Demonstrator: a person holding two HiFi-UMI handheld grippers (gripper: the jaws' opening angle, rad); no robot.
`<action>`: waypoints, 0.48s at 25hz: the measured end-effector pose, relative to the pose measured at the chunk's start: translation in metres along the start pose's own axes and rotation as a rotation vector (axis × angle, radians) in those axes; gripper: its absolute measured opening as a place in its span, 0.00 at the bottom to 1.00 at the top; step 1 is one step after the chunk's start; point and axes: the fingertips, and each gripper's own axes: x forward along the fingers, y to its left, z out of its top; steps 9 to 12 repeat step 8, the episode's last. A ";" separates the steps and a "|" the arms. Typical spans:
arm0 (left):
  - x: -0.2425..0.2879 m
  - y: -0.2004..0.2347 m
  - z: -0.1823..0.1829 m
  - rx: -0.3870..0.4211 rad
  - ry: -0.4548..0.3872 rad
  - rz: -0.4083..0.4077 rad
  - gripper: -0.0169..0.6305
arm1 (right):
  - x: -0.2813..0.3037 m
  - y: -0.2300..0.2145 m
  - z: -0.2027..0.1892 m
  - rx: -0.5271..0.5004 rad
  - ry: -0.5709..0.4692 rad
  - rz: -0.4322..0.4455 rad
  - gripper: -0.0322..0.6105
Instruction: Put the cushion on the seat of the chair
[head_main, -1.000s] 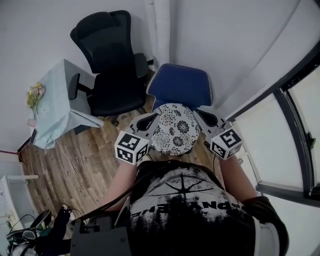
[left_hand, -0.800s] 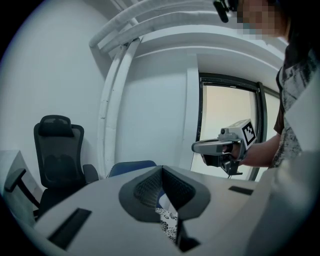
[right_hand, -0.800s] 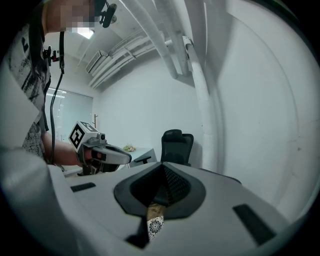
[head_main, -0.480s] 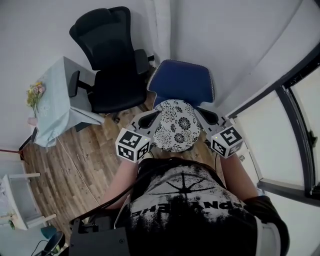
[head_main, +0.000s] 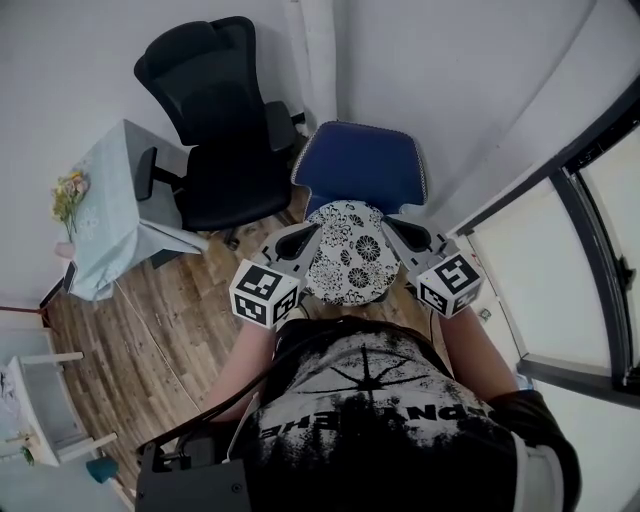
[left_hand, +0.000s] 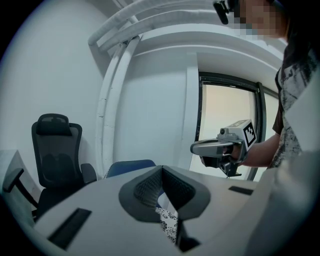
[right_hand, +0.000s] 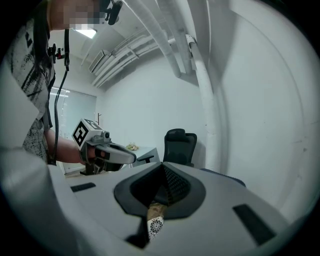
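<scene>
In the head view a round cushion (head_main: 350, 252) with a black-and-white flower print hangs in front of me, over the near part of the blue chair (head_main: 362, 168). My left gripper (head_main: 302, 240) is shut on its left edge and my right gripper (head_main: 403, 236) on its right edge. In the left gripper view the jaws (left_hand: 162, 187) are closed with a strip of printed cushion cloth (left_hand: 168, 223) pinched below them. In the right gripper view the jaws (right_hand: 164, 189) are likewise closed on the cushion's rim (right_hand: 155, 225). The chair's seat is hidden under the cushion.
A black office chair (head_main: 225, 130) stands left of the blue one. Further left is a pale blue table (head_main: 110, 200) with flowers (head_main: 68, 192). A white wall with a pipe (head_main: 320, 60) runs behind, a window frame (head_main: 580, 250) is at the right, and the floor (head_main: 170, 330) is wood.
Both grippers and the cushion keep their places over the blue chair. Only the head view has shifted a little.
</scene>
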 end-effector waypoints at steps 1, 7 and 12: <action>0.000 0.000 0.000 0.001 0.002 0.000 0.05 | 0.000 0.000 -0.001 0.004 0.000 0.000 0.08; 0.002 -0.003 -0.004 -0.001 0.009 -0.005 0.05 | 0.000 -0.003 -0.011 0.059 0.000 0.001 0.08; 0.002 -0.004 -0.004 -0.001 0.010 -0.007 0.05 | 0.000 -0.004 -0.012 0.062 0.001 0.001 0.08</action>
